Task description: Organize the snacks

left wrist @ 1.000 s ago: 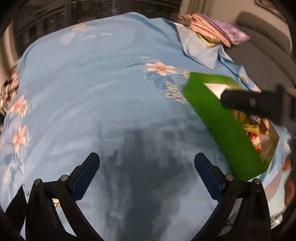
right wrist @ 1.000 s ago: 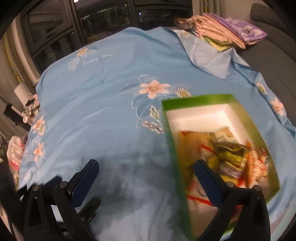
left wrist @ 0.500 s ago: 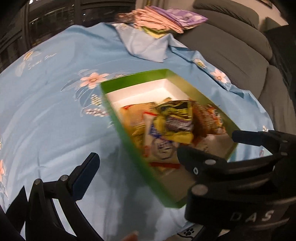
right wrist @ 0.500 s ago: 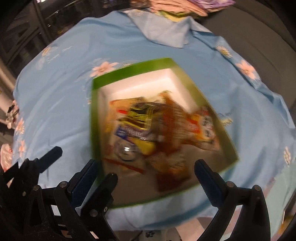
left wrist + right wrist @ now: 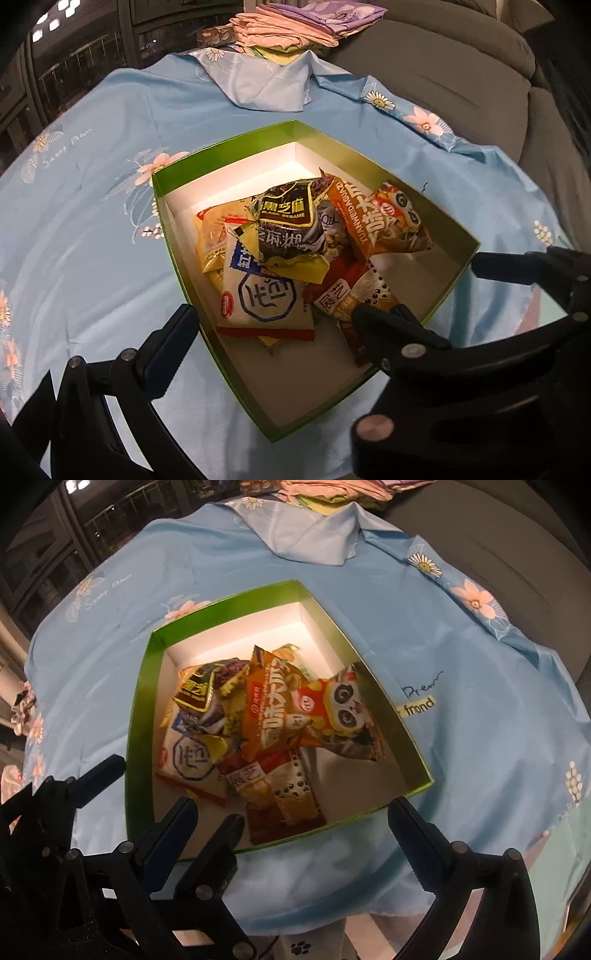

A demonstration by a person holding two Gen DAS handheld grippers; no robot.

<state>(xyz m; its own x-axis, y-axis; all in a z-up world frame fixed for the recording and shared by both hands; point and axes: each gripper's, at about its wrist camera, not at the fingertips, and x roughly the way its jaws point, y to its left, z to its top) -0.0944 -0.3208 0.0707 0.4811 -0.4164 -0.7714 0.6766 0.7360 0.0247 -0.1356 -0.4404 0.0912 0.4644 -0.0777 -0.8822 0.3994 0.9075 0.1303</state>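
A green box with a white inside (image 5: 173, 236) (image 5: 138, 716) sits on the blue flowered cloth. It holds several snack packets: a black sesame packet (image 5: 286, 218) on top, an orange panda packet (image 5: 384, 218) (image 5: 306, 709), a white and blue packet (image 5: 264, 299) (image 5: 188, 757). My left gripper (image 5: 284, 325) is open and empty above the box's near end; its right finger is hidden behind the right gripper. My right gripper (image 5: 291, 830) is open and empty over the box's near edge. The two grippers overlap side by side.
The blue flowered cloth (image 5: 92, 206) (image 5: 480, 686) covers a round table. Folded fabrics (image 5: 295, 22) are stacked at the far edge. A grey sofa (image 5: 461, 74) stands to the right. The table's near edge and the floor (image 5: 314, 941) show below the right gripper.
Both grippers have swung right and come over the green box, side by side. The box, earlier off to the right, now lies centred under them. Both stay open.
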